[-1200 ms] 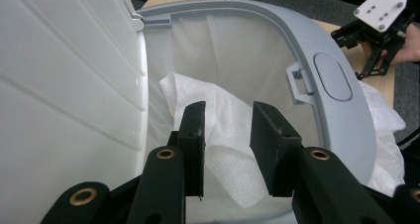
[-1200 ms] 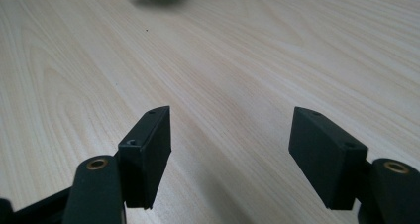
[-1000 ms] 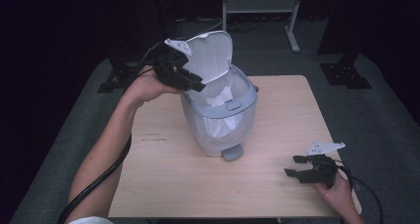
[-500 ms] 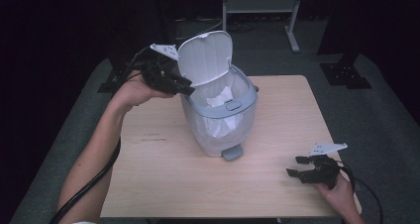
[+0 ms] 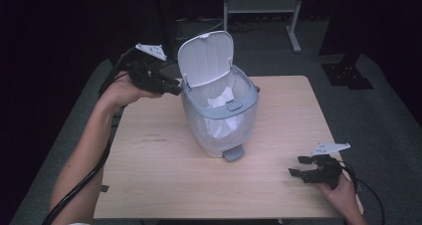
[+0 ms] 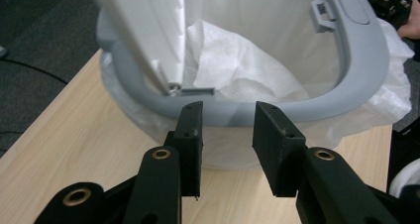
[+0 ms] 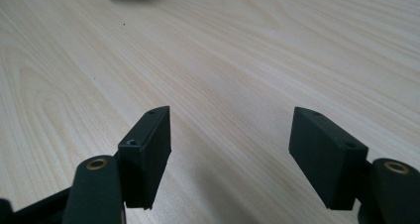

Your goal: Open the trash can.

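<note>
A grey pedal bin (image 5: 219, 115) stands mid-table, its lid (image 5: 206, 58) raised upright and a white liner bag (image 5: 221, 98) inside. My left gripper (image 5: 176, 89) hovers at the bin's left side by the lid hinge, jaws a little apart with nothing between them. In the left gripper view the left gripper (image 6: 228, 122) faces the grey rim (image 6: 346, 85), with the liner (image 6: 237, 70) and the lid (image 6: 143, 30) beyond. My right gripper (image 5: 296, 166) rests low at the table's near right corner, open. In the right gripper view its jaws (image 7: 230, 135) stand wide over bare wood (image 7: 247, 45).
The bin's foot pedal (image 5: 233, 154) sticks out toward me. A metal frame (image 5: 261, 6) stands on the dark floor behind the table, and a black stand base (image 5: 348, 75) lies at the back right. Cables trail from both grippers.
My left gripper has drawn back to the left, away from the lid's edge. The lid stays raised. The right hand has not moved.
</note>
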Demonstrator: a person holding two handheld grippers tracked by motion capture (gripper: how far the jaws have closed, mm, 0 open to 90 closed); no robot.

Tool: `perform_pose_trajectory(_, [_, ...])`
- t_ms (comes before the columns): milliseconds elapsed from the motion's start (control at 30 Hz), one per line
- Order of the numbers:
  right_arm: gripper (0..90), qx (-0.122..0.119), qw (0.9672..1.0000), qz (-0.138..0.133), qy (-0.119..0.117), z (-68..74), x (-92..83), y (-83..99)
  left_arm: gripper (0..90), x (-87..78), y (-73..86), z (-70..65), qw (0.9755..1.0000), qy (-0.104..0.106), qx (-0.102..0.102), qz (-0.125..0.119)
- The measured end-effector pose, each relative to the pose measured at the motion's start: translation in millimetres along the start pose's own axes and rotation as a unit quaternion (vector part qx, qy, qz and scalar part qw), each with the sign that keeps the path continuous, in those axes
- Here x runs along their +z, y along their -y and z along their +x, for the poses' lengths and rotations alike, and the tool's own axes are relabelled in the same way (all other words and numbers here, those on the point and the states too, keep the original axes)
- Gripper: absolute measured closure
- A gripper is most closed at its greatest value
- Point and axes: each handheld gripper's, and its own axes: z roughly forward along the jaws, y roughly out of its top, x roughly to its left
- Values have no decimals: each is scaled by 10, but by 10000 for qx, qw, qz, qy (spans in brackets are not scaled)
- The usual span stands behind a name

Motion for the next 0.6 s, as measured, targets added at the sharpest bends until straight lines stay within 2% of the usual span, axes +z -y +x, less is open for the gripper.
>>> perform_pose_trajectory(300, [314,3,10000,-4,13,-26,3,-13,661,-21,80,222,9998,-64,-174,52])
perform_pose_trajectory(600, [313,27,10000,-68,38,-49,-22,-11,728,6,5,415,9996,-199,-182,110])
